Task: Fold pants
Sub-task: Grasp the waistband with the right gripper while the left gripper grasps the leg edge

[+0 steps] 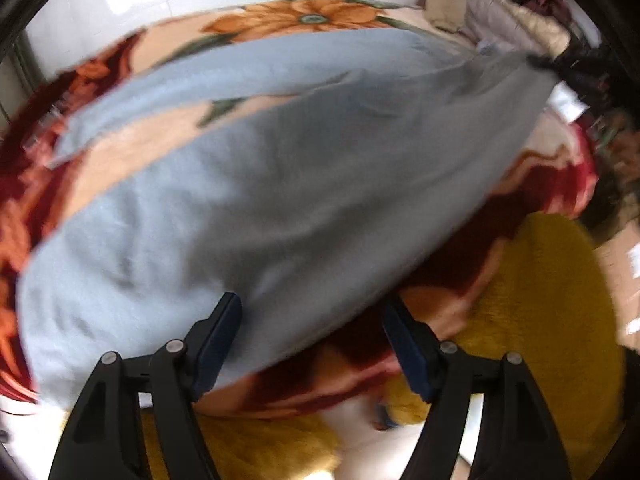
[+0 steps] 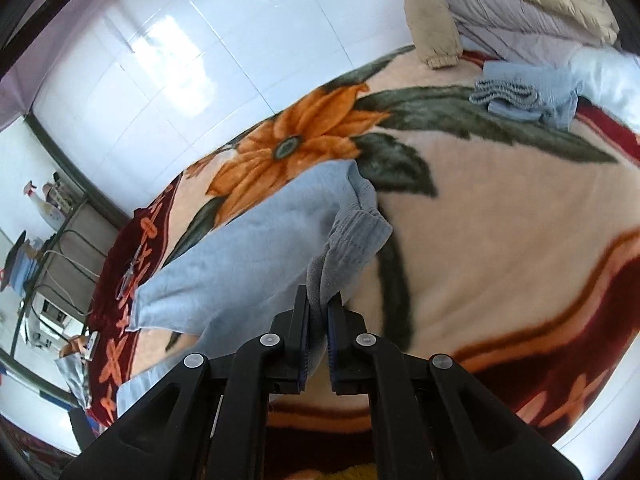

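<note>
The bed carries a floral fleece blanket point(image 2: 500, 208), peach ground with an orange flower and a dark red border, and this is my working surface. A pile of padded jackets point(image 2: 520, 4) sits at its far end, with a small folded light-blue garment point(image 2: 524, 96) just beside the pile. A yellow rug point(image 1: 540, 300) lies on the floor below the near edge of the bed.

The light-blue pants point(image 1: 256, 184) lie spread across the blanket, both legs running away toward the left, with a strip of blanket showing between them. The waist end is lifted off the bed.

My right gripper point(image 2: 318, 312) has its jaws clamped on the ribbed waistband point(image 2: 356, 240), with gathered fabric filling the narrow gap between the pads. My left gripper point(image 1: 312, 340) has its jaws spread wide and holds nothing; it hovers over the near leg close to the edge of the bed. The left view is blurred, so I cannot tell exact contact.

Judged step: bringing one leg over the other.

1. Keep the right jaws firmly pinched on the waistband; the knit is soft and will probably slip if the pinch loosens.
2. Close the left jaws on the near leg's outer edge.
3. Move both grippers together, keeping the fabric taut.
4. Align edges before lowering.
</note>
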`<action>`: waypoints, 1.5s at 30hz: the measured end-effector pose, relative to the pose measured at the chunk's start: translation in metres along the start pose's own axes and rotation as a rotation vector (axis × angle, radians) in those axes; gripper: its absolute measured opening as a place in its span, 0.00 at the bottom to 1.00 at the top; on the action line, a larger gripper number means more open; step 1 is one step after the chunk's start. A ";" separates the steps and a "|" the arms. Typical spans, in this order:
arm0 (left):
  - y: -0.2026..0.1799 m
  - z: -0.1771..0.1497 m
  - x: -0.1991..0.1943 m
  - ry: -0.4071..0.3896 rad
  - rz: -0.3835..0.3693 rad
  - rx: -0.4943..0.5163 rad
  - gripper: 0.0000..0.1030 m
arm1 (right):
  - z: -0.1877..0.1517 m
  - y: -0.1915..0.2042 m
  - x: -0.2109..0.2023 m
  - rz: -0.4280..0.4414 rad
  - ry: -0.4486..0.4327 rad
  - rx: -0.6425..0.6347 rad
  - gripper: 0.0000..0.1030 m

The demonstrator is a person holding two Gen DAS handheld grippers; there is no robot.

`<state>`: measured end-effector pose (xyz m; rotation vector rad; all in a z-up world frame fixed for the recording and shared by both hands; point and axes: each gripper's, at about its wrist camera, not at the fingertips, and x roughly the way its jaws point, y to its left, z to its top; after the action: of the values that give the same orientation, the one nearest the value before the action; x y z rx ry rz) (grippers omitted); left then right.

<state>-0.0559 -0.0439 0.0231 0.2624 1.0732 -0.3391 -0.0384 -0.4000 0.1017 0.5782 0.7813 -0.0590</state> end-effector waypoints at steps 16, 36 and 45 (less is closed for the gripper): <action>0.009 -0.001 -0.074 -0.238 -0.221 -0.079 0.03 | -0.029 -0.057 -0.012 -0.004 0.041 0.115 0.08; 0.095 0.170 -0.042 -0.315 -0.042 -0.130 0.03 | 0.099 0.026 0.103 -0.025 0.071 -0.081 0.08; 0.147 0.232 0.086 -0.136 -0.077 -0.235 0.03 | 0.108 0.014 0.196 -0.077 0.210 -0.063 0.19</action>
<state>0.2277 -0.0072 0.0589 -0.0120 0.9803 -0.2922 0.1752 -0.4124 0.0361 0.4998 1.0058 -0.0445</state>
